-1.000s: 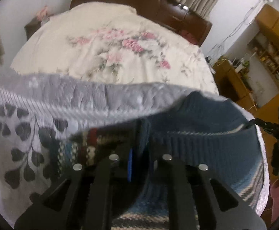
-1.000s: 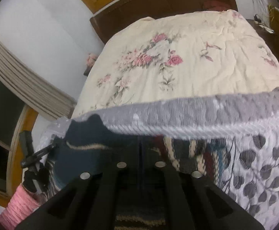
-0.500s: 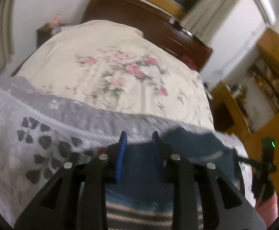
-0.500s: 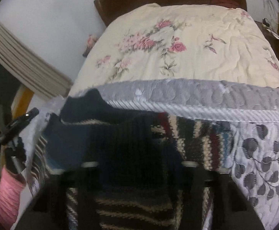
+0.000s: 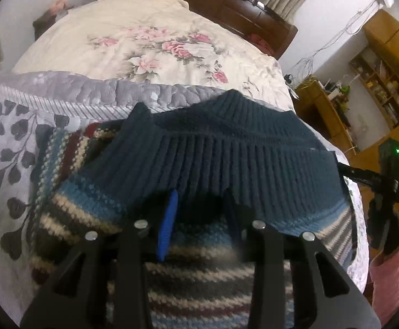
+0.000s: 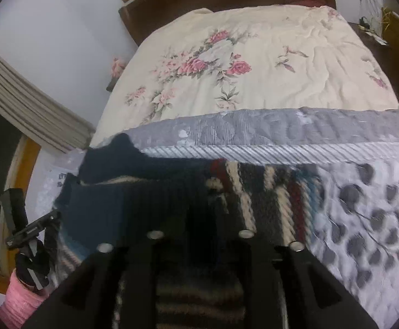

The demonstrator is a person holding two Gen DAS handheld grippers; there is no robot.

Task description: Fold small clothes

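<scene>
My left tongs (image 5: 199,216) stand spread over the striped sweater (image 5: 204,159); right tongs (image 6: 199,219) (too dark to tell); I should square the ribbed hem (image 5: 226,150) evenly.

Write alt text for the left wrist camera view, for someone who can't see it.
The left gripper, jaws open, sits over a striped knit sweater whose navy ribbed band is folded toward the camera. The sweater lies on a grey leaf-print quilt at the foot of a bed with a cream floral bedspread.

Low in the frame, the left gripper (image 5: 199,219) stands with fingers (image 5: 167,224) apart over the striped sweater (image 5: 226,159) on the grey quilt (image 5: 13,142).
</scene>
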